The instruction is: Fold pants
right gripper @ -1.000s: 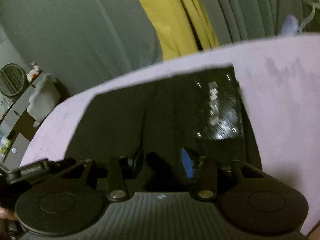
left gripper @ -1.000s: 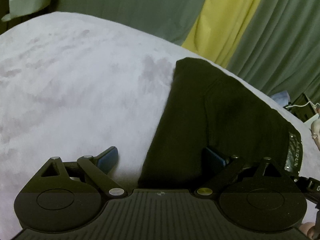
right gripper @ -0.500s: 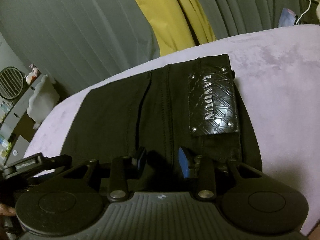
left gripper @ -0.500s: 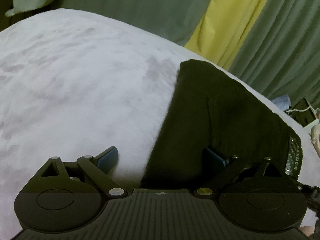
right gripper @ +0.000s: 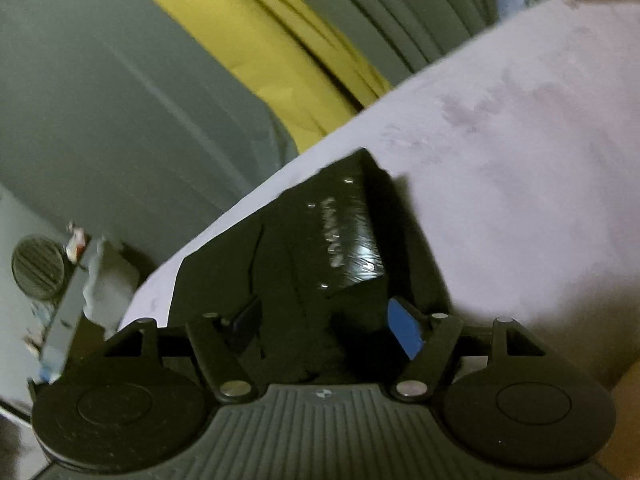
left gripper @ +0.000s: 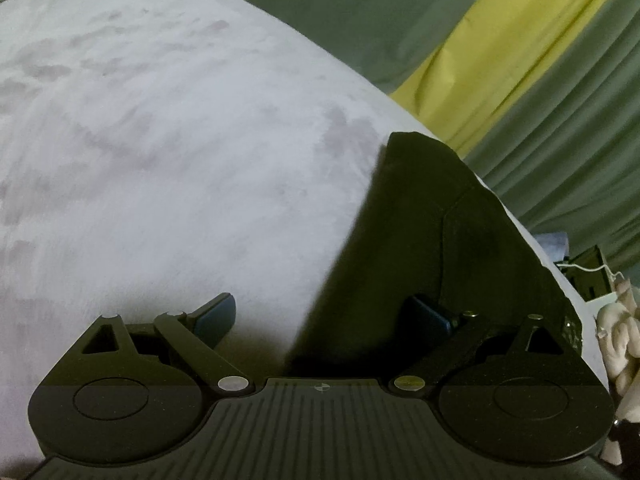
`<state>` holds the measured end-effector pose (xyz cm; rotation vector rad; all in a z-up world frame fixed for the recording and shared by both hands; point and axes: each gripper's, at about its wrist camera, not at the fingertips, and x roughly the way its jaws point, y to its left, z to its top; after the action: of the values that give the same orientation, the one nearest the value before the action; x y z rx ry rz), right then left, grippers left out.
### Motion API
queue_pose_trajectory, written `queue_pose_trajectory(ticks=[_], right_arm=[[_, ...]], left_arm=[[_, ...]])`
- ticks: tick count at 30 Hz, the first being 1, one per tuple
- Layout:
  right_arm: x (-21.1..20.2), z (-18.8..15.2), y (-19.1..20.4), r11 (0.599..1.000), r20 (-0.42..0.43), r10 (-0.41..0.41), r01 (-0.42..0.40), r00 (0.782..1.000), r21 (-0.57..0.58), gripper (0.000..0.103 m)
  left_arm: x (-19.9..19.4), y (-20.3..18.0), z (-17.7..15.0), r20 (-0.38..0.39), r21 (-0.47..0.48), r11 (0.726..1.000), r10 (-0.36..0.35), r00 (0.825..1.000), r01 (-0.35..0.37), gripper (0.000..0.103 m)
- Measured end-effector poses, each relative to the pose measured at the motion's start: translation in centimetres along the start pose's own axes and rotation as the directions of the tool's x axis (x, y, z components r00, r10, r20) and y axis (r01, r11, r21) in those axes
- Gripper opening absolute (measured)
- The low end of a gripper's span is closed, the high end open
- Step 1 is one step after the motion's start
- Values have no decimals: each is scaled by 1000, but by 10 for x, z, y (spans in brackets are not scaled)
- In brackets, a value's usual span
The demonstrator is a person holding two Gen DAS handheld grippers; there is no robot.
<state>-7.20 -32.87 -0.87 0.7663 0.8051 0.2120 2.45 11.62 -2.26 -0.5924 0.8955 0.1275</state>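
The black pants [left gripper: 432, 240] lie folded into a flat block on the pale lilac bedcover [left gripper: 160, 160], running from about 6 o'clock up toward 1 o'clock in the left wrist view, with one corner pointing at 12. The left gripper [left gripper: 326, 316] stands wide apart: its left finger sits over bare bedcover at 8 o'clock, its right finger over the dark cloth at 4 o'clock, and neither pad presses on anything. In the right wrist view, which is blurred, the pants [right gripper: 296, 264] fill the centre, and a shiny black patch [right gripper: 344, 236] with silver lettering lies on them toward 1 o'clock. The right gripper [right gripper: 326, 326] is opening; cloth lies between its fingers, but the blue pads are clear of it. Green and yellow curtains [left gripper: 520, 52] hang behind the bed at 12 to 2 o'clock.
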Motion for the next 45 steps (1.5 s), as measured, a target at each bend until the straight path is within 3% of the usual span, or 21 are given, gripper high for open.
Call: queue_pose_trajectory(ticks=[6, 11, 17, 22, 26, 30, 33, 39, 41, 45], right_arm=[[6, -3, -8, 999, -27, 24, -23, 999, 35, 71], [2, -2, -5, 1000, -4, 19, -20, 1000, -1, 72], [3, -1, -11, 997, -11, 33, -32, 999, 68, 72], [8, -5, -9, 972, -45, 179, -169, 983, 163, 72], [20, -16, -11, 962, -77, 189, -169, 979, 216, 72], [17, -13, -7, 965, -92, 178, -155, 980, 212, 72], [17, -17, -8, 972, -94, 135, -114, 986, 204, 72], [30, -17, -11, 948, -106, 29, 6, 994, 318, 72], [37, -18, -8, 949, -94, 20, 10, 995, 314, 72], [43, -19, -12, 941, -65, 47, -22, 997, 338, 74]], left_arm=[[-4, -6, -2, 30, 34, 999, 10, 999, -11, 97], [-10, -10, -3, 52, 61, 998, -34, 998, 31, 97], [-10, -14, -5, 30, 67, 996, -68, 997, 66, 97], [-20, -21, -12, 27, 54, 984, -174, 984, 172, 98], [-26, -23, -15, 34, 52, 985, -169, 985, 167, 98], [-36, -16, -19, 60, -23, 964, -265, 962, 266, 98], [-29, -17, -20, 21, -46, 945, -324, 946, 325, 98], [-7, -12, -18, -46, -141, 925, -363, 931, 354, 100], [-4, -8, -18, -43, -192, 910, -381, 923, 367, 100], [-4, 4, -24, -64, -286, 862, -452, 890, 418, 100]])
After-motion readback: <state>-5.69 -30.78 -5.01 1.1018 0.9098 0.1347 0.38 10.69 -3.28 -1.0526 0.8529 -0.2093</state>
